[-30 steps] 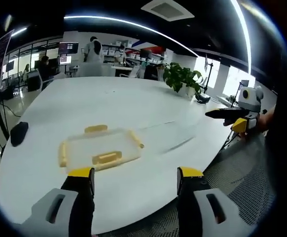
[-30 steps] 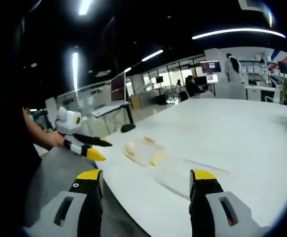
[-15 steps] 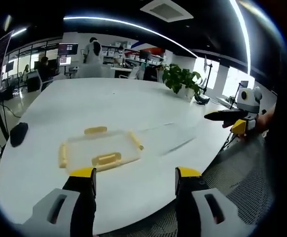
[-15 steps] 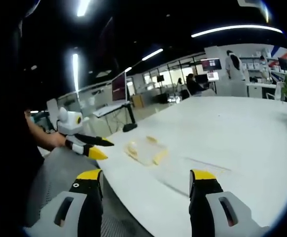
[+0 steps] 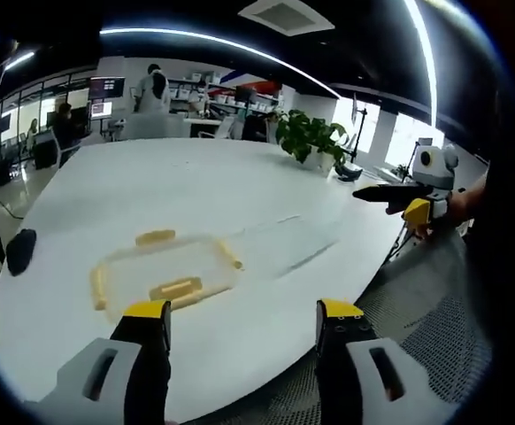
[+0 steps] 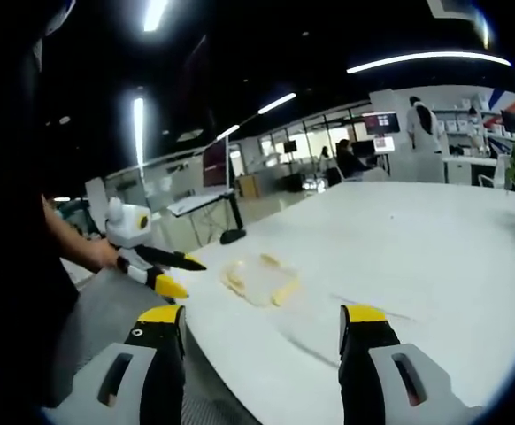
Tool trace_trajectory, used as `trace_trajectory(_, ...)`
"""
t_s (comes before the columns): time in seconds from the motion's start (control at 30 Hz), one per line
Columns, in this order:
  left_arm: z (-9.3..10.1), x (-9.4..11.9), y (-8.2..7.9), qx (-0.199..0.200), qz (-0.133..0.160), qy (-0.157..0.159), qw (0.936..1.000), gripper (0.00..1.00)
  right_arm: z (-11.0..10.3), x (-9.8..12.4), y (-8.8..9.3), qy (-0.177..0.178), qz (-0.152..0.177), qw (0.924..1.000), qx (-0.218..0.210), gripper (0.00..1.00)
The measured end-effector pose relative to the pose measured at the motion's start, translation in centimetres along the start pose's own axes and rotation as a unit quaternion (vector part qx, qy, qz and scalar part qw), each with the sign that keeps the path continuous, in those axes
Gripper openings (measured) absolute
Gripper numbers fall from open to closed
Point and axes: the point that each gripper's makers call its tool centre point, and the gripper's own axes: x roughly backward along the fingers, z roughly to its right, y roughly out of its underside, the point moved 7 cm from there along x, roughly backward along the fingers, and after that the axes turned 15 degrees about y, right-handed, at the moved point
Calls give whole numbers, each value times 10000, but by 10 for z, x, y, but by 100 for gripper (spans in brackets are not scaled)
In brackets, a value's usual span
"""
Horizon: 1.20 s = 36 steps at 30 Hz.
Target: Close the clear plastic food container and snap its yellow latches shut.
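Clear container (image 5: 160, 270) with yellow latches (image 5: 175, 289) on white counter (image 5: 240, 186), lid (image 5: 280, 243) to its right, left tool (image 5: 244, 319) and right tool (image 6: 262, 323) both agape, empty, plant (image 5: 311, 137) far right in left gripper view

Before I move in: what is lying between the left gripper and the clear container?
Only bare white table lies between the left gripper and the clear container, as the left gripper view shows.

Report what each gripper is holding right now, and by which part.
Nothing is held. The left gripper and right gripper are both open and empty, short of the container lying on the table.
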Motion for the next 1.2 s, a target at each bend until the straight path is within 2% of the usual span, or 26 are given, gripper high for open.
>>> trace_trajectory(0.23, -4, 1, -10, -100, 45, 73, 9999, 69, -4, -9, -15, -129, 141, 9997, 169, 70)
trace_trajectory(0.37, -9, 0, -14, -48, 123, 95, 9999, 70, -5, -17, -17, -130, 152, 9998, 96, 69)
trace_trajectory(0.5, -10, -2, -19, 19, 213, 142, 9997, 74, -8, -24, -18, -195, 125, 9995, 211, 69)
trace_trajectory(0.67, -15, -4, -25, -146, 103, 269, 9995, 77, -9, -31, -24, -167, 186, 9996, 108, 68)
trace_trajectory(0.83, -23, -2, -28, 112, 177, 322, 9993, 84, -10, -36, -26, -164, 191, 9996, 106, 67)
trace_trajectory(1.03, -31, -4, -25, 6, -118, 429, 9990, 99, -15, -44, -26, -184, 171, 9995, 204, 67)
trace_trajectory(1.2, -36, -2, -29, -137, -213, 529, 9983, 99, -16, -50, -29, -159, 213, 9995, 184, 68)
